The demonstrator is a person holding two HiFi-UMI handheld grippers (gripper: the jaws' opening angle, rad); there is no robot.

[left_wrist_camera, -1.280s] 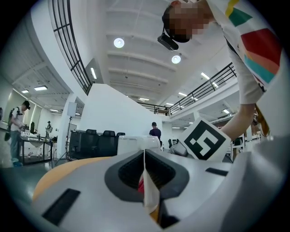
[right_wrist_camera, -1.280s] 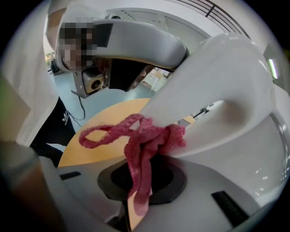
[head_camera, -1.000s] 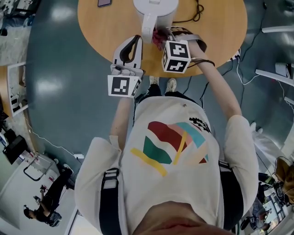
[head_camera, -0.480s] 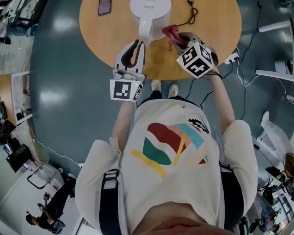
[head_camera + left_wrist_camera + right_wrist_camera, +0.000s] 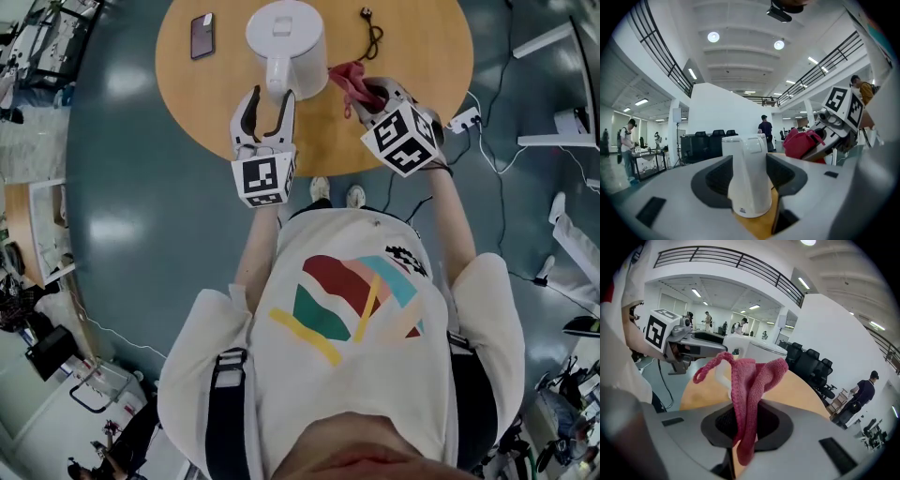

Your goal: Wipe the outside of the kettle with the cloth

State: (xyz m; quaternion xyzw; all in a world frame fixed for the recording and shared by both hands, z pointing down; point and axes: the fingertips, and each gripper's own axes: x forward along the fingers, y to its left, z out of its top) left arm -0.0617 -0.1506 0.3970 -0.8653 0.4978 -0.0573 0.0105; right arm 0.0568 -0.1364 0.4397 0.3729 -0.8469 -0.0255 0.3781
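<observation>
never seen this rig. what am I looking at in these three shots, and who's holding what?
There is no robot here. A person holds a hand-held gripper in each hand, and the cube with square markers is part of the gripper.

The top-down picture comes from a camera on the person's head. The other two come from cameras riding on each gripper, looking along its jaws.

On the round wooden table are a white kettle, a phone and a loose cable.

The left hand-held gripper has its jaws on either side of the kettle's handle, apparently closed on it. The right hand-held gripper pinches a pink knitted cloth close beside the kettle. I can't tell whether the cloth touches the kettle.
</observation>
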